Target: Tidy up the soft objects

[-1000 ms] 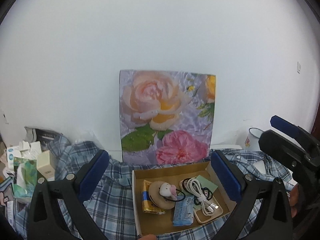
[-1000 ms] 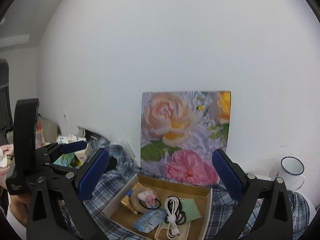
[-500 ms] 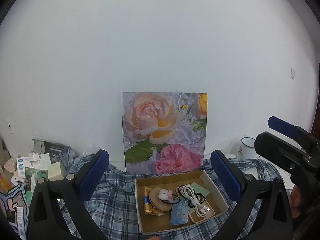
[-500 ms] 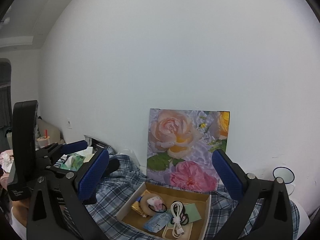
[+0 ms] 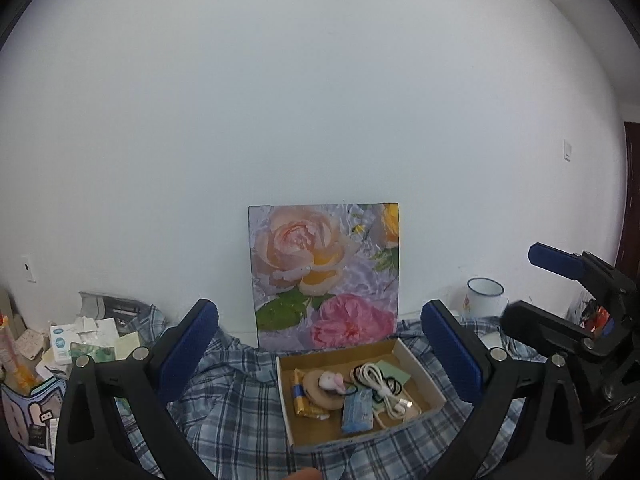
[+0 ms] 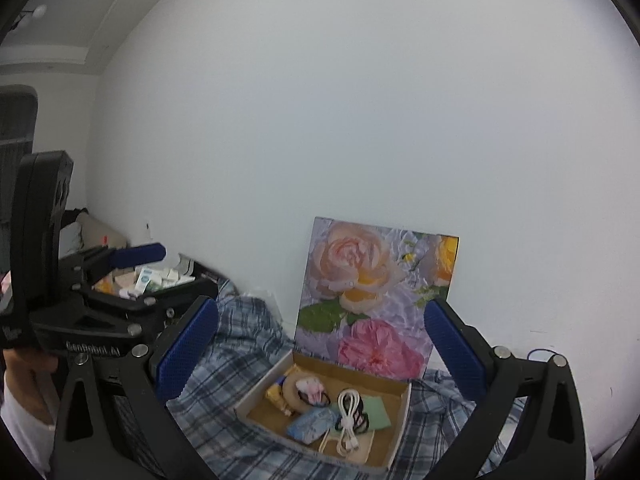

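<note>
While both grippers, left gripper (image 5: 320,354) and right gripper (image 6: 320,354), hang wide and empty, the cardboard box (image 5: 420,364) at lower centre looks filled, suggesting little remains.

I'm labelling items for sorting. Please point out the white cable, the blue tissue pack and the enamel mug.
white cable (image 6: 347,420), right wrist view, coil's middle.
blue tissue pack (image 5: 357,415), left wrist view, wrapper's centre.
enamel mug (image 5: 483,300), left wrist view, side wall.

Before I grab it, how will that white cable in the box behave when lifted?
The white cable is coiled and bound at its middle by a tie, so it will probably lift as one bundle. Its loops and plug end look free and may droop. It lies across black hair ties in the box, which might snag and come up too.
</note>
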The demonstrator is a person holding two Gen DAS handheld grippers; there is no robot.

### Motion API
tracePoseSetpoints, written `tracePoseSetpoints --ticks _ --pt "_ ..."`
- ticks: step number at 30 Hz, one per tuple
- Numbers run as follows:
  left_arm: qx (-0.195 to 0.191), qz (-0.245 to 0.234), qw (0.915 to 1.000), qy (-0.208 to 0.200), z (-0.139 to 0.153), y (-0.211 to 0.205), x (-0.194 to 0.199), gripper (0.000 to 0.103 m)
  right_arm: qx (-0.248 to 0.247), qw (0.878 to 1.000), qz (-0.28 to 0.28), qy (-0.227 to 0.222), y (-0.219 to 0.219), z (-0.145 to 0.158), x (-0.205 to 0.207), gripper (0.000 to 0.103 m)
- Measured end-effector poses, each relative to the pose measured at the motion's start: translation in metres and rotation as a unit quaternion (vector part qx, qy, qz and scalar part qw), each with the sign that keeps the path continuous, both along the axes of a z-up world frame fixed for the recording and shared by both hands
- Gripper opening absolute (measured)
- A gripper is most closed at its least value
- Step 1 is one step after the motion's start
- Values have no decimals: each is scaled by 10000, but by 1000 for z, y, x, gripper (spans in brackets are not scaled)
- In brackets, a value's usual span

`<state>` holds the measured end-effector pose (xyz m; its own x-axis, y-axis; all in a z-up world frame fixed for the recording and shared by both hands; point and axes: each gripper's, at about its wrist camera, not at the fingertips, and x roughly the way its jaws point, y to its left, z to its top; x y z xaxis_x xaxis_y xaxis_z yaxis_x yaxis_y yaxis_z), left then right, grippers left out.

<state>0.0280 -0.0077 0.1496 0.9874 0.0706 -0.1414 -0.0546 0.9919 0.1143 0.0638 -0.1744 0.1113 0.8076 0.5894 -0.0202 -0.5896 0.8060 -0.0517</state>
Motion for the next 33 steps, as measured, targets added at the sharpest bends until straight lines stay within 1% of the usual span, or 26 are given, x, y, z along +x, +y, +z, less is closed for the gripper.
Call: tracePoseSetpoints --ticks 3,10,15,22,24,33 --pt "-21 -30 10000 36 -10 0 -10 103 -20 9999 103 -5 -5 -13 -12 103" --pt "-121 -35 9991 417 -50 6 -21 103 3 9996 255 151 -20 -52 -25 103" --pt "-163 -34 9976 676 -80 9 -19 103 49 9988 255 418 -29 -77 -19 103" --pt "-112 63 9952 966 -114 11 -11 103 4 9973 174 719 -28 -110 -8 103" --pt "-129 113 9946 1023 -122 14 -8 103 36 9973 153 721 -27 -117 -7 103" --pt "-108 263 9914 1275 -151 21 1 103 -291 9959 134 846 -9 -140 3 103"
